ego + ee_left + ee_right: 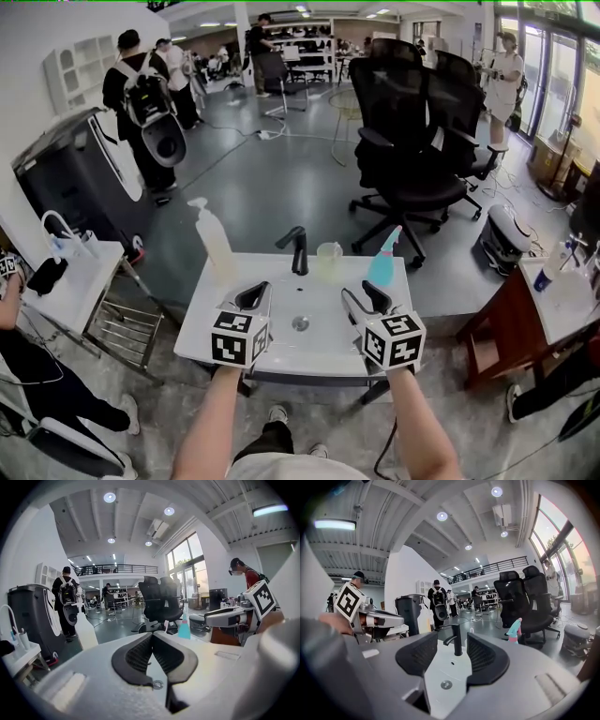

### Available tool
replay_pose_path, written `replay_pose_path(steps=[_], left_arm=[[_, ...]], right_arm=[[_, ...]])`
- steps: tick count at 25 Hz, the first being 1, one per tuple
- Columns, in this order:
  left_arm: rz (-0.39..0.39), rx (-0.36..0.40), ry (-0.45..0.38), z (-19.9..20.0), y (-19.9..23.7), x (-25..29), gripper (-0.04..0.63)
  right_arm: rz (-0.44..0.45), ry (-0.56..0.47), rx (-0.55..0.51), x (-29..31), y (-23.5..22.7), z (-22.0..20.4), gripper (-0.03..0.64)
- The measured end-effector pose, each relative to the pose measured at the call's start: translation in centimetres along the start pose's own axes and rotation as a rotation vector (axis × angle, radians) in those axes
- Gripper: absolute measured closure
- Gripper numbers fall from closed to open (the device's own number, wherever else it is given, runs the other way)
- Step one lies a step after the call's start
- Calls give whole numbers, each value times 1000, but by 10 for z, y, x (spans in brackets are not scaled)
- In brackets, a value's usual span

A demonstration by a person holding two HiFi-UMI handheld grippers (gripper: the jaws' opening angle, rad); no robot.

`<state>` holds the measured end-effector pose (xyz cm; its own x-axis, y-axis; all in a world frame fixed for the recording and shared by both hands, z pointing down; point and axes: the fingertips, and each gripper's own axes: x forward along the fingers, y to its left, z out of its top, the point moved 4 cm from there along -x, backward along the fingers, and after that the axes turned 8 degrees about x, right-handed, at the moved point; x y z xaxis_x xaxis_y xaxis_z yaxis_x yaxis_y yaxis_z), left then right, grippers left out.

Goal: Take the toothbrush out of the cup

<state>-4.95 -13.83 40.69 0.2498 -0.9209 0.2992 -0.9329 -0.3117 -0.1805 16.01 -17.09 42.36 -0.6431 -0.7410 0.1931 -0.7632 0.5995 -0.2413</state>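
A translucent cup (329, 259) stands at the back of the white sink counter (211, 333), just right of the black faucet (298, 249). I cannot make out the toothbrush in it in the head view. In the left gripper view the cup (167, 626) shows a pale stick rising from it. My left gripper (256, 298) hovers over the basin's left side, its jaws shut and empty (152, 635). My right gripper (364, 298) hangs over the right side with its jaws open and nothing between them (452, 638). Both are short of the cup.
A white pump bottle (214, 240) stands at the counter's back left and a teal spray bottle (382, 260) at the back right. The drain (300, 323) lies between the grippers. Office chairs (408, 122) and people (141, 103) are beyond. A side stand (80, 281) is at left.
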Motion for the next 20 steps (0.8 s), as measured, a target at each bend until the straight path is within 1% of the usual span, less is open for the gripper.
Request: replay_pose_path(steps=[4, 15, 20], left_arm=[[-18, 1, -6, 0, 13, 20, 597], [-88, 10, -22, 5, 61, 99, 597], [-104, 11, -27, 7, 81, 124, 597]], right_arm=[[-14, 2, -7, 20, -6, 5, 434], [-88, 16, -5, 87, -31, 15, 425], [-107, 27, -6, 115, -38, 18, 423]])
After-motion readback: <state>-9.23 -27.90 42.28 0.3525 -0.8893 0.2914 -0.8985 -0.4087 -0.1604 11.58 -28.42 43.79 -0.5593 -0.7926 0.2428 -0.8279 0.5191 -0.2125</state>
